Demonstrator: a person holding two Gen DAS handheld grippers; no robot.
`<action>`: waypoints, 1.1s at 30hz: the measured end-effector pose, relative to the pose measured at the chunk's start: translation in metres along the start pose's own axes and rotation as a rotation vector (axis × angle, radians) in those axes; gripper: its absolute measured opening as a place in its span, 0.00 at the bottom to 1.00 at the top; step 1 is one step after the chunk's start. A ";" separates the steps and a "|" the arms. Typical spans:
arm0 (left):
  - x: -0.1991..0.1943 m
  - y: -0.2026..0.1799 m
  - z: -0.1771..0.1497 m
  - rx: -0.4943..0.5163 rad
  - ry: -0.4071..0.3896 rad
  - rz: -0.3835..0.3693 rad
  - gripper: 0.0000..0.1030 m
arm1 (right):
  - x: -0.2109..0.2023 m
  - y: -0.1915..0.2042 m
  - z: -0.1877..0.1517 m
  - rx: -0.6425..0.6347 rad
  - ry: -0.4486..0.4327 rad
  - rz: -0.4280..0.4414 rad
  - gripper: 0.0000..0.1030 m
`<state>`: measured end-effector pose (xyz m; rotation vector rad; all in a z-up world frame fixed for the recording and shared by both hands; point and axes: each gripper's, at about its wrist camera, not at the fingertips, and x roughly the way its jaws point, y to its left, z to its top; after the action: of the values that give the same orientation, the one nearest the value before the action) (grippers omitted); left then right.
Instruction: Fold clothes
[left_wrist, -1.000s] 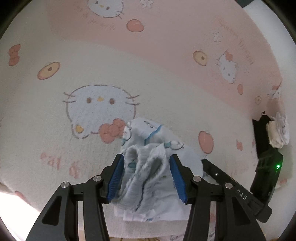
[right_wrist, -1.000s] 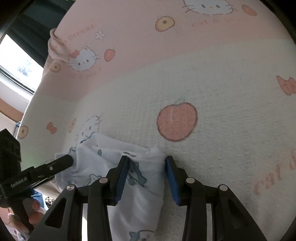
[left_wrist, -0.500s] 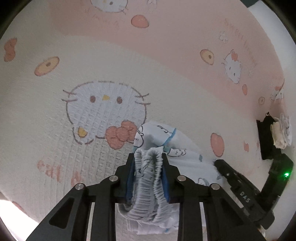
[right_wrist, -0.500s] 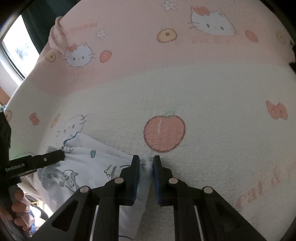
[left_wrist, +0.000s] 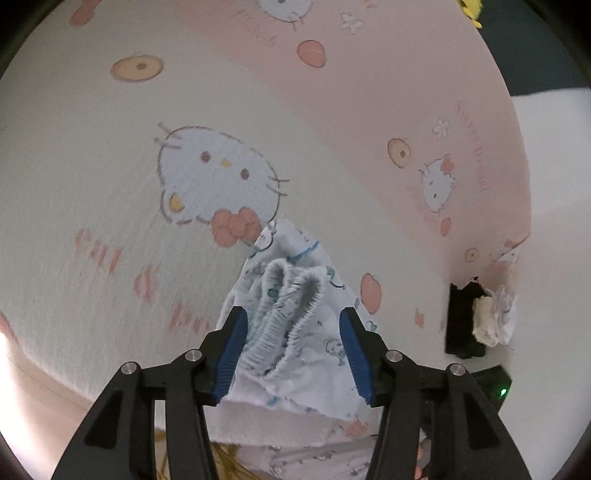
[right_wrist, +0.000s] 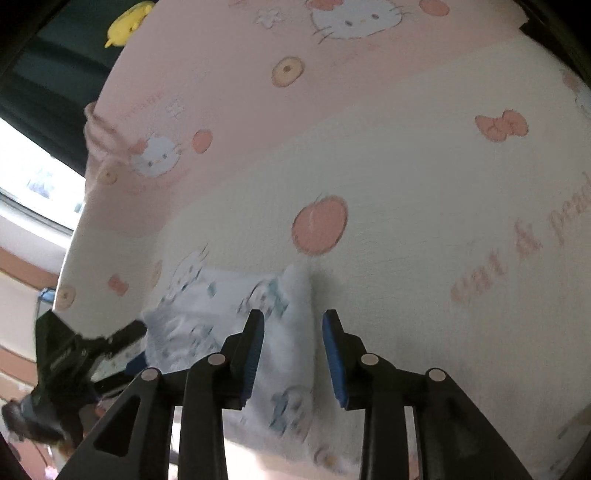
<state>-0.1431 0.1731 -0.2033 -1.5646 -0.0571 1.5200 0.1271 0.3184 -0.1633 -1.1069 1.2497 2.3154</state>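
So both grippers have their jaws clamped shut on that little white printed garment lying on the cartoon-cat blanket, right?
Not quite. Both grippers are at the little white printed garment on the cartoon-cat blanket, but their jaws are open. The left wrist view shows the left gripper spread wide around the bunched waistband; the right wrist view shows the right gripper open too.

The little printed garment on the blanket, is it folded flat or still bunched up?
Bunched up: the garment sits in a heap on the blanket, its gathered elastic waistband puckered and standing up.
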 end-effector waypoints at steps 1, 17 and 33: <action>-0.003 0.000 0.000 -0.003 -0.008 0.007 0.47 | -0.003 -0.001 -0.003 0.007 0.007 0.007 0.31; -0.021 -0.005 -0.011 0.010 0.015 0.044 0.47 | 0.006 -0.009 -0.031 0.006 0.139 0.045 0.43; 0.002 -0.004 -0.019 0.048 -0.002 0.088 0.55 | 0.021 0.010 -0.037 -0.082 0.158 0.007 0.43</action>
<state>-0.1252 0.1664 -0.2060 -1.5445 0.0479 1.5803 0.1254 0.2808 -0.1853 -1.3385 1.2227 2.3423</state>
